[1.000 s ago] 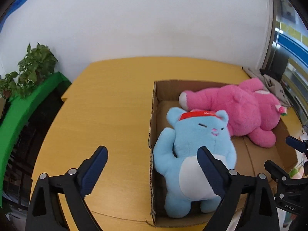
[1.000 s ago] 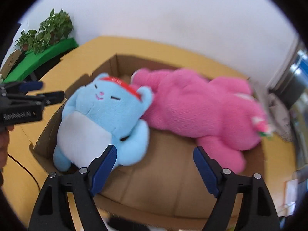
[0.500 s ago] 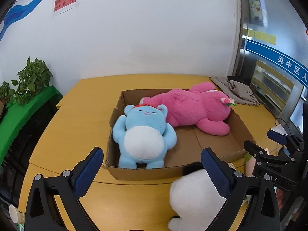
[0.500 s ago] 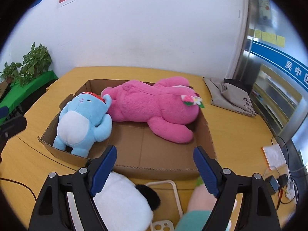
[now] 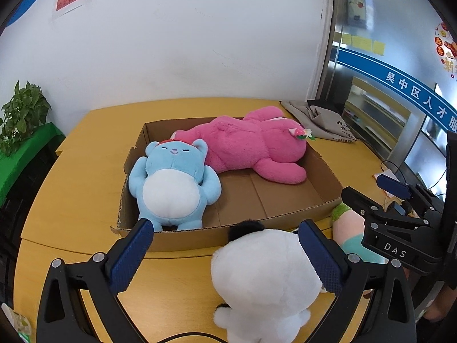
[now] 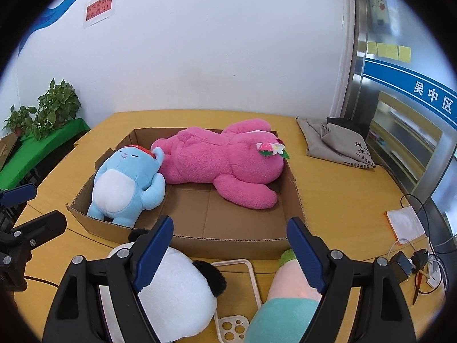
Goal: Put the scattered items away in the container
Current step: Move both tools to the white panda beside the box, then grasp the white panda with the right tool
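Change: both grippers have pulled back from over the box, so the near table edge and two more toys have come into sight.
Left gripper (image 5: 225, 253): blue-padded fingers spread wide, holding nothing, above the white plush panda with black ears (image 5: 265, 283).
Right gripper (image 6: 230, 253): fingers wide apart and empty, above the gap between the panda and the peach-and-teal plush toy with a green top (image 6: 288, 291).
Container: shallow brown cardboard box (image 6: 237, 240) on the yellow wooden table (image 6: 337, 188).
In the box: light blue plush bear with a red cap (image 5: 172, 184) at the left end; big pink plush bear (image 5: 251, 147) along the far wall, touching it.
Outside: panda and peach toy on the table against the box's near wall, with a clear phone case (image 6: 237, 294) lying between them.
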Demonstrator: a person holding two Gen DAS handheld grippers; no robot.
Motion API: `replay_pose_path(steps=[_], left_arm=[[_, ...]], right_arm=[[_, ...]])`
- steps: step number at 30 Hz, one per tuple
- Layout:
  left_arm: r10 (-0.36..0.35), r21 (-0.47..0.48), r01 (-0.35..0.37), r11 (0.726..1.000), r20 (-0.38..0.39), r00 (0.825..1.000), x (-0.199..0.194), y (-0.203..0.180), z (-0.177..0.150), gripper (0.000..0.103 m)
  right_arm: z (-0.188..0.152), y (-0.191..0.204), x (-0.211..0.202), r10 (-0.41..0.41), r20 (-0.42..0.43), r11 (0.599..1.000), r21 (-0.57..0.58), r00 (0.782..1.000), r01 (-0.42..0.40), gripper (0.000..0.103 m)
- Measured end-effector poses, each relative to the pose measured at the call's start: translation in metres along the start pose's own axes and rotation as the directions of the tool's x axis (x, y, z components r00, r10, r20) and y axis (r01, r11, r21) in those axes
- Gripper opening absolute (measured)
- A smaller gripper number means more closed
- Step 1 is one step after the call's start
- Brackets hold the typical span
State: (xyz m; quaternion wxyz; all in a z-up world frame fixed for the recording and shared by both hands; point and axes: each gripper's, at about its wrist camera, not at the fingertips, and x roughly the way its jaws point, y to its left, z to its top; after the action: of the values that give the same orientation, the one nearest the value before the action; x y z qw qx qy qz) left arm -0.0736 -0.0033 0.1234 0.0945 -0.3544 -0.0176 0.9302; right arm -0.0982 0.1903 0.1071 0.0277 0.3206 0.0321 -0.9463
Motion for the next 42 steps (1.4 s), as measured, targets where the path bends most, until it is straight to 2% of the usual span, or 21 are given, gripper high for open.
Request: replay_pose_path(steps=[26,33,37,42], left_arm=[[-0.018,-0.014,0.017,1.000,-0.054,0.998,0.019,0.011,-0.011,0.103],[-0.050,-0.027,0.048,0.999,-0.106,0.993,0.032,0.021,-0.021,0.103],[-0.126,-0.057,0.119,0.991,-0.165,0.978,0.045,0.028,-0.031,0.103],[-0.243,-0.074,0.232,0.970,-0.228,0.943,0.069,0.035,-0.045,0.103]], right_arm=[[-0.010,0.003,0.011,-0.008,-0.043,1.000,0.002,0.999,0.008,0.082],[-0.019,-0.005,0.017,0.008,-0.070,1.000,0.024,0.998,-0.007,0.082],[-0.038,-0.001,0.022,0.097,-0.125,0.995,0.028,0.987,-0.094,0.082],[-0.067,0.007,0.029,0.214,-0.200,0.977,0.035,0.956,-0.212,0.082]])
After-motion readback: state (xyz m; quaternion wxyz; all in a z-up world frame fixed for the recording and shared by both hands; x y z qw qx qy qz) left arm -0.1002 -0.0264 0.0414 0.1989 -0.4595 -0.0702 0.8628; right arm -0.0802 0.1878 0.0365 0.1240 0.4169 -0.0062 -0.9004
